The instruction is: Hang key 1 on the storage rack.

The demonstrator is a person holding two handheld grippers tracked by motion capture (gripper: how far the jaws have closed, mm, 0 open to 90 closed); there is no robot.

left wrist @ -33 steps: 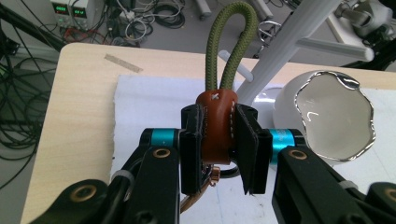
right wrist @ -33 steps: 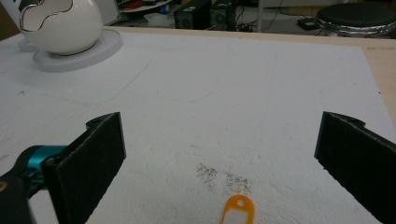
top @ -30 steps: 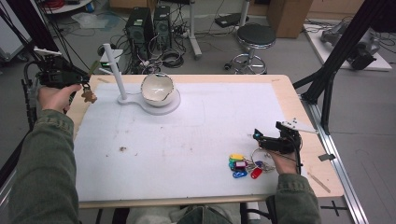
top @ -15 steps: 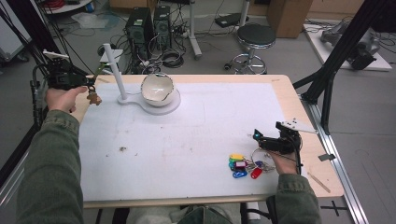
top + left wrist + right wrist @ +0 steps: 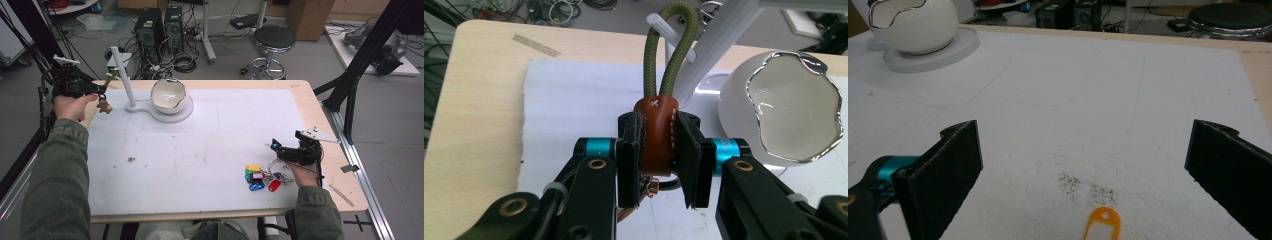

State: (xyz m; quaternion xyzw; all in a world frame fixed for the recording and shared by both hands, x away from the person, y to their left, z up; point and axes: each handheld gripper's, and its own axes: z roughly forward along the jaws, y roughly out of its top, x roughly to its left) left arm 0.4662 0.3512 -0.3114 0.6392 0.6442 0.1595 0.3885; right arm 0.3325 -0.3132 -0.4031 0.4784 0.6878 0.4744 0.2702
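Overhead faces forward-down; gripper cameras close, sharing bowl.

One bowl, one white stand, one leather keychain, one bunch of coloured key tags.

The scene is evenly and softly lit from above; only faint, short shadows are cast on the white mat. The high view is rendered soft and slightly grainy, with fine detail lost. A bright glare is seen on the glossy inside of the white bowl in the left gripper view. In the right gripper view, the near black jaws are blurred, while the mat's texture is kept sharp.
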